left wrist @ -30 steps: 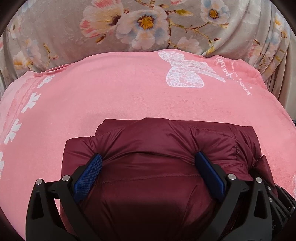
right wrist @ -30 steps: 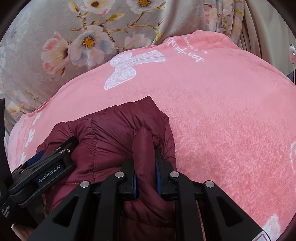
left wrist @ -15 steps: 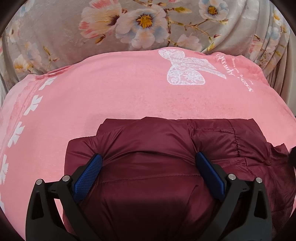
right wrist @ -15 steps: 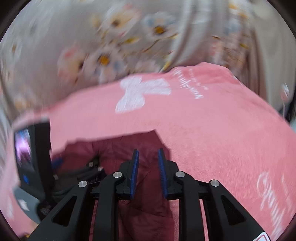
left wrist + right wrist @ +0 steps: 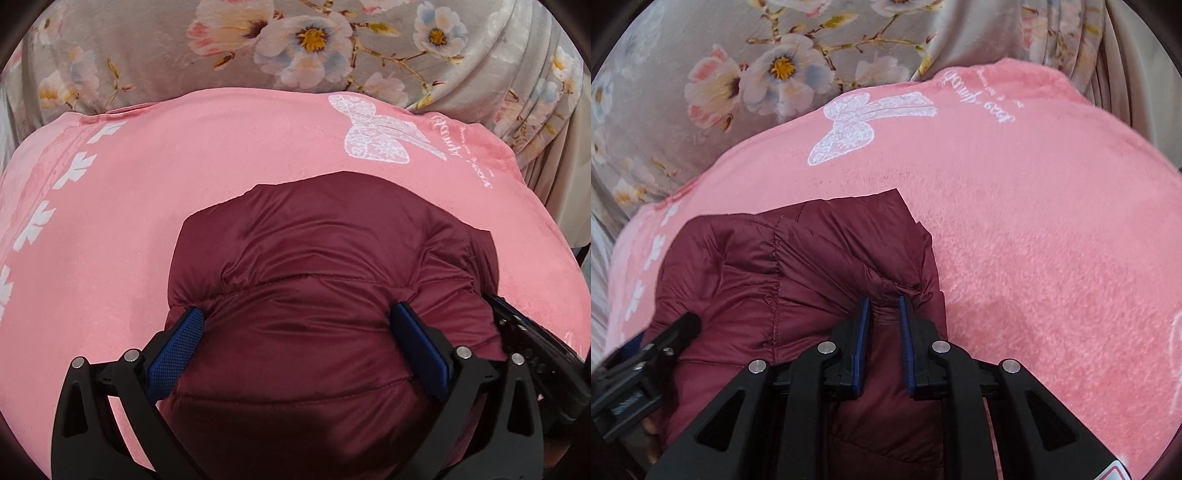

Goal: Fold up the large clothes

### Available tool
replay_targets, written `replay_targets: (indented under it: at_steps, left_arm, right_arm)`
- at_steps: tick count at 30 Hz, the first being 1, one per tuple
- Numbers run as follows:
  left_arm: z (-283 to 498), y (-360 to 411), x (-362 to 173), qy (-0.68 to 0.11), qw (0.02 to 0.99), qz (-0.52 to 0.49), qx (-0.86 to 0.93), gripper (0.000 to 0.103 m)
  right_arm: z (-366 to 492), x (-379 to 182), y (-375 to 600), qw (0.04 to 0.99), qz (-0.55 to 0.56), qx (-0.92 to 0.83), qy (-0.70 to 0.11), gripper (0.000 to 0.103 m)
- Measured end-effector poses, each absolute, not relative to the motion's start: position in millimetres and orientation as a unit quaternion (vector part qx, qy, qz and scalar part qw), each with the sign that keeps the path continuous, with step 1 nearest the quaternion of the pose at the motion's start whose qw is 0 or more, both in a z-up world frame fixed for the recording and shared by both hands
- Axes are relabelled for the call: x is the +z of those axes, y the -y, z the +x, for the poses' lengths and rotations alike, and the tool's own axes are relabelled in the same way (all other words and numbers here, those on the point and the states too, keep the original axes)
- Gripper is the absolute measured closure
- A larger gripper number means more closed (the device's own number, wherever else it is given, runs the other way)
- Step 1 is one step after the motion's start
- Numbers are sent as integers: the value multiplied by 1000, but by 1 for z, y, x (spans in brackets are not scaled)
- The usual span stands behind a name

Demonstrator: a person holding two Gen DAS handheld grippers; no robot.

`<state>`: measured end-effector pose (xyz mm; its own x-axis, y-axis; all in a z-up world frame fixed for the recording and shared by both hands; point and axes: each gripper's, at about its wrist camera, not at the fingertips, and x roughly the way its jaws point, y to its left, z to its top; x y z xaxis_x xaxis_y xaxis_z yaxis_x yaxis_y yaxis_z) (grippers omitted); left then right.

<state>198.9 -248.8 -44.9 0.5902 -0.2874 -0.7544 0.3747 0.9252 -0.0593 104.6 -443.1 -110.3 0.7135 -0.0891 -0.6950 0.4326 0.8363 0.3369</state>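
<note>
Maroon quilted puffer jacket, bundled, fills lower centre of both views on pink plush blanket. Left gripper: jaws wide, pressed vs. bulk. Right gripper: closing on a fabric ridge. Prob. light, squashy, slick; pinch seams.

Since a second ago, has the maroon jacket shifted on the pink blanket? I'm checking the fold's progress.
Yes. In the left wrist view the maroon jacket has bulged toward the white butterfly print on the pink blanket.
</note>
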Motion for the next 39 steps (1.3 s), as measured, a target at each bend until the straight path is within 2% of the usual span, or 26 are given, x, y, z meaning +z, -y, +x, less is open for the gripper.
replay_targets:
  at_steps: [3, 4, 6, 10, 15, 17, 19, 21, 24, 27, 29, 32, 34, 36, 39]
  left_arm:
    - [196, 248, -42, -412, 889, 61, -189, 5]
    - [192, 242, -38, -415, 887, 60, -194, 5]
    - [184, 226, -32, -422, 882, 44, -206, 5]
    - [158, 188, -32, -456, 859, -6, -231, 5]
    - [133, 166, -47, -492, 836, -45, -239, 5]
    - [126, 161, -51, -497, 832, -52, -241, 5]
    - [119, 156, -53, -498, 832, -48, -239, 5]
    - [114, 154, -55, -497, 835, -33, -234, 5]
    - [113, 156, -62, -497, 836, -30, -231, 5]
    - [113, 156, -66, -505, 832, -38, -226, 5]
    - [112, 154, -63, -508, 831, -34, -224, 5]
    - [111, 155, -55, -507, 833, -25, -220, 5]
    - [110, 160, -52, -503, 837, -14, -216, 5]
    - [110, 165, -49, -501, 839, -4, -213, 5]
    - [111, 168, -46, -500, 840, 5, -211, 5]
  right_arm:
    - [79, -104, 450, 882, 284, -149, -344, 90]
    - [62, -99, 450, 881, 291, -155, -340, 81]
    - [30, -92, 446, 883, 291, -153, -335, 75]
    - [-20, -93, 438, 877, 309, -132, -345, 71]
    - [-41, -111, 427, 862, 351, -92, -354, 67]
    - [-47, -114, 420, 865, 339, -106, -354, 75]
    - [-60, -111, 413, 868, 338, -114, -345, 90]
    - [-71, -111, 411, 867, 343, -118, -342, 93]
    - [-63, -135, 404, 856, 323, -115, -387, 93]
    - [-73, -129, 405, 856, 333, -118, -378, 95]
    - [-84, -113, 407, 862, 336, -134, -356, 85]
    - [-89, -85, 406, 882, 309, -143, -326, 78]
    - [-82, -73, 407, 891, 305, -132, -310, 43]
    - [-69, -69, 410, 894, 298, -129, -310, 36]
    - [-41, -75, 410, 889, 295, -125, -327, 31]
